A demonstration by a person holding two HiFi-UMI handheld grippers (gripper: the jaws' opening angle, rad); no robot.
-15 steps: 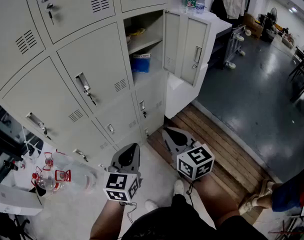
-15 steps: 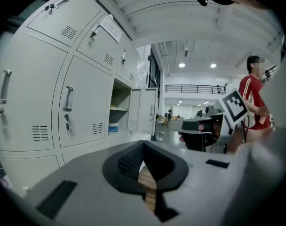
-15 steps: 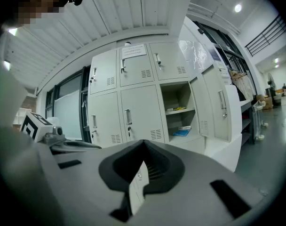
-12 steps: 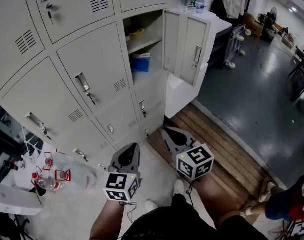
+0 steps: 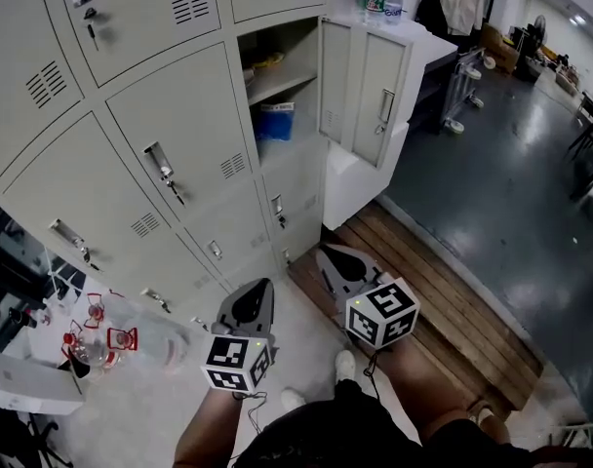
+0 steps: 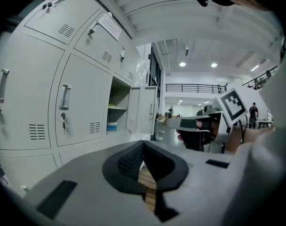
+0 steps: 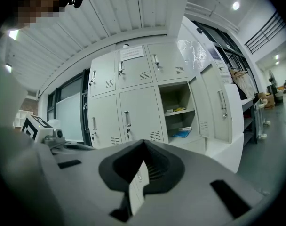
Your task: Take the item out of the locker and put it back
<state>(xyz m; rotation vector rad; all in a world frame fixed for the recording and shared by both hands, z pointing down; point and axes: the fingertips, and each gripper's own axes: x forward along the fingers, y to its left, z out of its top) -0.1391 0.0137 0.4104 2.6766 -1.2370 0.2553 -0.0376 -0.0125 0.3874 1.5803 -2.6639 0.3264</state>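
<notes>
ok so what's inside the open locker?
Open locker: a blue item on the lower shelf, a yellow thing on the upper shelf. Its left side is hidden behind the frame.

Inside the open locker (image 5: 302, 55), the blue item (image 5: 274, 123) is too small to identify; the yellow thing (image 5: 267, 62) above it sits half hidden.

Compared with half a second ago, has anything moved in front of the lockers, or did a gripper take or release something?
The bystander at the lower right walked off toward the bottom edge and is almost out of view. Nothing was taken or let go. The left gripper and right gripper hang where they were, fingers shut and empty. The locker door stays open, with the blue item inside.
</notes>
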